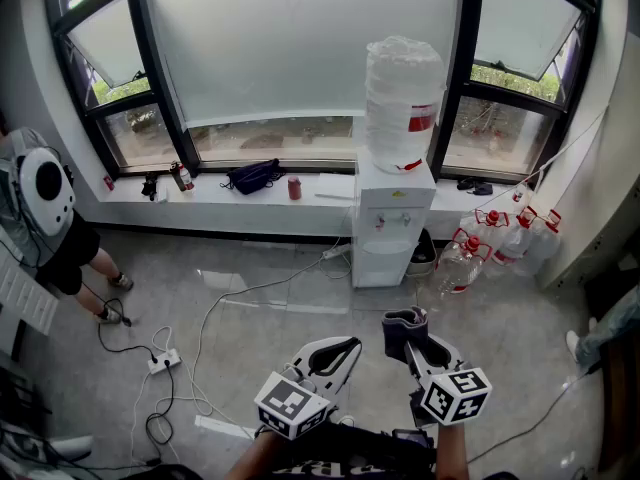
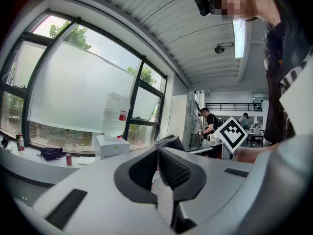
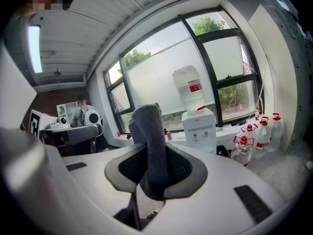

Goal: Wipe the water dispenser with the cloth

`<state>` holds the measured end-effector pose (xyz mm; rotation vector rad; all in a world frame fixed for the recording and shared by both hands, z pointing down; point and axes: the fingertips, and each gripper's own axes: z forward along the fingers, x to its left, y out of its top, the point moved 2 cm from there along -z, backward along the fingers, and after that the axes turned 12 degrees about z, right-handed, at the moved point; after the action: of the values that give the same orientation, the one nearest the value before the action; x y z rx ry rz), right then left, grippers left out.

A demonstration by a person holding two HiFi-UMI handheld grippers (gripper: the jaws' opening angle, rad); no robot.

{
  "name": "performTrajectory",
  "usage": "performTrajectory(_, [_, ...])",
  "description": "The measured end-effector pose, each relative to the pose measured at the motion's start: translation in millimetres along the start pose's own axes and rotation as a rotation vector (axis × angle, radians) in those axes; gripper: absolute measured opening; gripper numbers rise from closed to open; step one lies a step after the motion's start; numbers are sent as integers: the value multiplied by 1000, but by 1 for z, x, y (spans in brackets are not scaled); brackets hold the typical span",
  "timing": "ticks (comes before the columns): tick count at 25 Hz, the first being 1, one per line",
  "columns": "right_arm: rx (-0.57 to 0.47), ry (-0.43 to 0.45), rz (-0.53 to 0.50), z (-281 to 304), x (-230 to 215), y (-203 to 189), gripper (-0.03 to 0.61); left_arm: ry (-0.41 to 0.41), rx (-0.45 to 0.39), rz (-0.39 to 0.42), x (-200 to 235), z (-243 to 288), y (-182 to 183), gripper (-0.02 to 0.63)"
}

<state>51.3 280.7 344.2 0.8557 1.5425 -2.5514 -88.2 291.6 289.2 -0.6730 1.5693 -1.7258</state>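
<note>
The white water dispenser (image 1: 392, 220) stands against the windowsill with a big clear bottle (image 1: 403, 100) on top, a couple of steps ahead of both grippers. My right gripper (image 1: 408, 336) is shut on a dark grey cloth (image 1: 404, 321); in the right gripper view the cloth (image 3: 149, 136) sticks up between the jaws of the right gripper (image 3: 152, 156), with the dispenser (image 3: 198, 129) beyond it. My left gripper (image 1: 336, 356) is held beside the right one, shut on nothing. From the left gripper (image 2: 157, 153) the dispenser (image 2: 111, 146) shows far off and the cloth (image 2: 169, 141) just past the jaws.
Several water jugs (image 1: 498, 245) with red caps stand right of the dispenser. A power strip (image 1: 165, 360) and cables lie on the floor at the left. A person (image 1: 45, 218) stands at the far left. A dark bag (image 1: 252, 176) and a can (image 1: 294, 187) sit on the windowsill.
</note>
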Motion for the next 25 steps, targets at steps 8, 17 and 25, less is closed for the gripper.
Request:
performTrajectory(8, [-54, -29, 88, -24, -16, -3, 104, -7, 30, -27, 3, 1, -8, 20])
performTrajectory(17, [-92, -84, 162, -27, -50, -1, 104, -89, 69, 18, 0, 43, -7, 20])
performTrajectory(25, [-60, -131, 141, 11, -103, 33, 104, -115, 76, -4, 34, 124, -16, 20])
